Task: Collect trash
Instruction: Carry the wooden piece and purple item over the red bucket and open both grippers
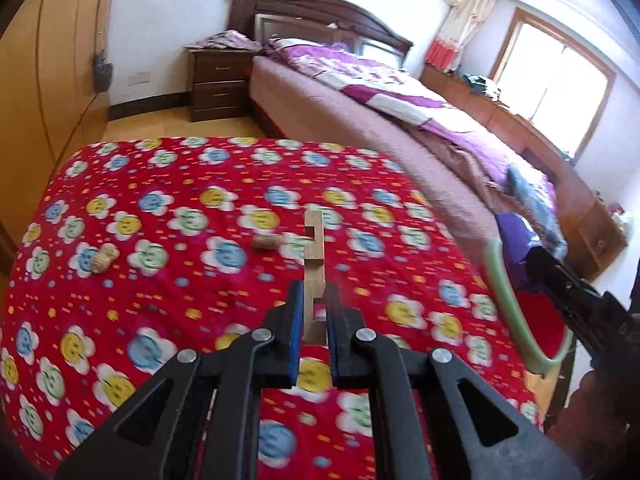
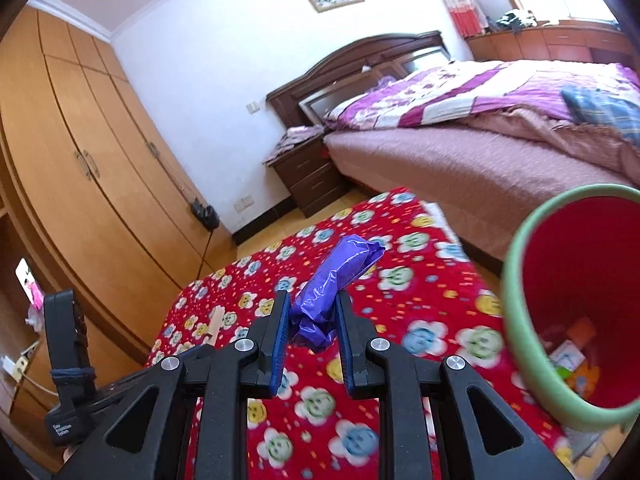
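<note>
My left gripper (image 1: 313, 294) is shut on a notched wooden stick (image 1: 313, 258), held upright above the red flowered cloth (image 1: 160, 272). Two corks lie on that cloth: one (image 1: 265, 241) just left of the stick, another (image 1: 105, 257) farther left. My right gripper (image 2: 310, 304) is shut on a crumpled purple plastic bag (image 2: 340, 270), lifted over the cloth (image 2: 400, 280). The red bin with a green rim (image 2: 516, 300) stands at the right, with several scraps inside. From the left wrist view the right gripper (image 1: 532, 258) shows at the right edge, holding the purple bag (image 1: 514, 240) by the bin's rim (image 1: 504, 280).
A bed (image 1: 400, 120) with a purple quilt runs behind the cloth-covered surface, and a dark nightstand (image 1: 218, 80) stands beside it. Wooden wardrobes (image 2: 80, 140) fill the left wall. The left gripper's body (image 2: 68, 344) is at the lower left of the right wrist view.
</note>
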Demonstrator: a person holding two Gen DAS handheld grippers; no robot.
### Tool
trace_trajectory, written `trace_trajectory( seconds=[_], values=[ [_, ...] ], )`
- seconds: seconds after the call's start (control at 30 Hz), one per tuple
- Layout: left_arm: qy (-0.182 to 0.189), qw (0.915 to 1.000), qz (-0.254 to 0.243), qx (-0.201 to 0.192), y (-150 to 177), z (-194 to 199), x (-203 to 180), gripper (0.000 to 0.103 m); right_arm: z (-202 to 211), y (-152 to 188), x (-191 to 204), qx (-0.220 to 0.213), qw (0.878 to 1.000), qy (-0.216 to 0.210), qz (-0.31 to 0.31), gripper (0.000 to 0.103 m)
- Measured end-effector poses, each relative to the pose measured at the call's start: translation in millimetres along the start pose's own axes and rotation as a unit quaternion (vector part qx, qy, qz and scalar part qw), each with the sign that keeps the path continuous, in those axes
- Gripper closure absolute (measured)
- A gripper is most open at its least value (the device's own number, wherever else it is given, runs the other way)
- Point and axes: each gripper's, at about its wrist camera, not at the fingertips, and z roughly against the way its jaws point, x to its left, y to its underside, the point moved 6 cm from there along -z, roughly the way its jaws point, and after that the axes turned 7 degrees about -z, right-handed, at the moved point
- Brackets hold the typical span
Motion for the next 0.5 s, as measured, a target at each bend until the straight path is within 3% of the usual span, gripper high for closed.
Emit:
trace_trajectory(
  seconds=[0.5],
  values=[
    [0.068, 0.9954, -0.067, 0.003, 2.9, 4.8, -111.3, 0.094, 85.4, -3.3, -93.8, -0.066, 0.993, 0.073, -0.062, 0.081]
  ],
)
